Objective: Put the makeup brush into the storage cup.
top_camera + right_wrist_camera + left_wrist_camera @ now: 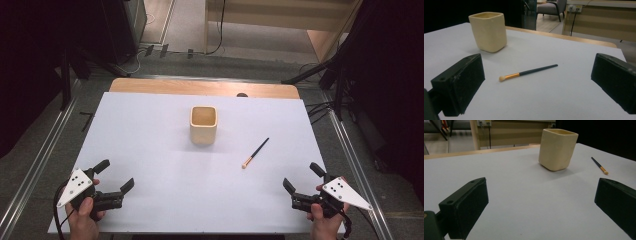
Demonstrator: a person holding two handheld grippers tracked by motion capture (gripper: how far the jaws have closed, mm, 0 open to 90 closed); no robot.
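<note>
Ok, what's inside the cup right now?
From the high view the cup looks empty: bare tan inner walls and floor. The brush lies on the sheet to its right, apart from it. Both gripper views catch the rim from the side, so the inside is hidden there.

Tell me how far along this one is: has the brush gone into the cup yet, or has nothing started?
Nothing looks done. The brush lies flat on the white table, apart from the upright cream cup, whose inside looks empty from above. Nothing is in hand: the left gripper and right gripper are both open near the front edge. If the brush is meant for the cup, everything remains.
</note>
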